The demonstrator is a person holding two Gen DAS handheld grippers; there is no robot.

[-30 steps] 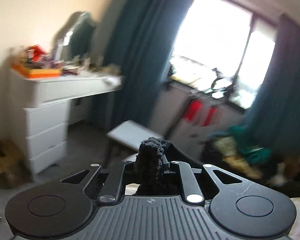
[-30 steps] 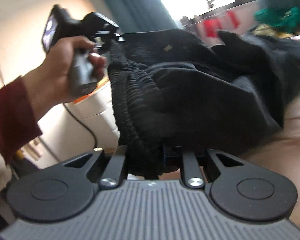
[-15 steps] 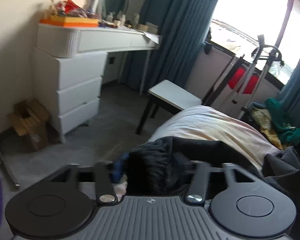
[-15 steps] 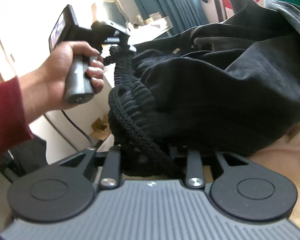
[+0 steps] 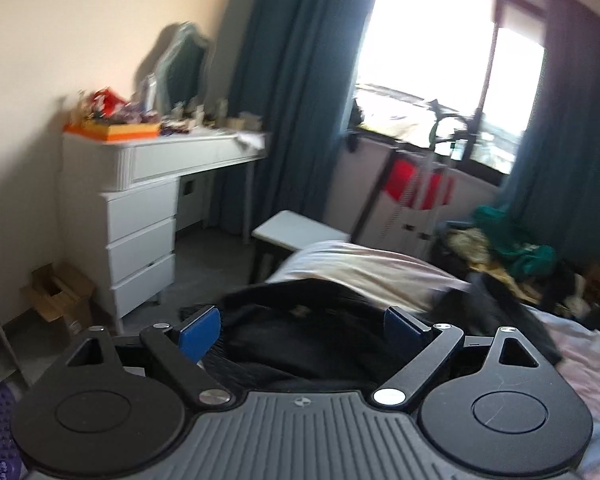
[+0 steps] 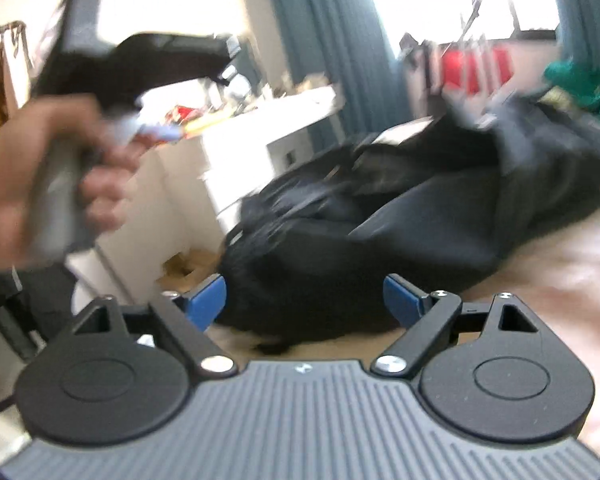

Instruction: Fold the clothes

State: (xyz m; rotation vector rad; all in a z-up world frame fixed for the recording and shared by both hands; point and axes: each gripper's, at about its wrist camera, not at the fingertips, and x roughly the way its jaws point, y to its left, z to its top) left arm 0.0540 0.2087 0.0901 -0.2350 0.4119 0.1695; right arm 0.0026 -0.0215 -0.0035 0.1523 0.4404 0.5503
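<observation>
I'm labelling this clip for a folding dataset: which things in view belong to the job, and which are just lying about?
Part of the job:
black garment
bed it lies on
left tool, open
right tool, open

Just lying about:
white dresser
orange box
cardboard box
white stool
green clothes
drying rack

Right tongs (image 6: 305,304): blue pads spread wide, gripping nothing. Black garment (image 6: 400,232) lies crumpled on the bed (image 6: 548,280) directly ahead, its near edge between the pads. Left hand (image 6: 40,184), blurred, holds a handle upper left.
</observation>
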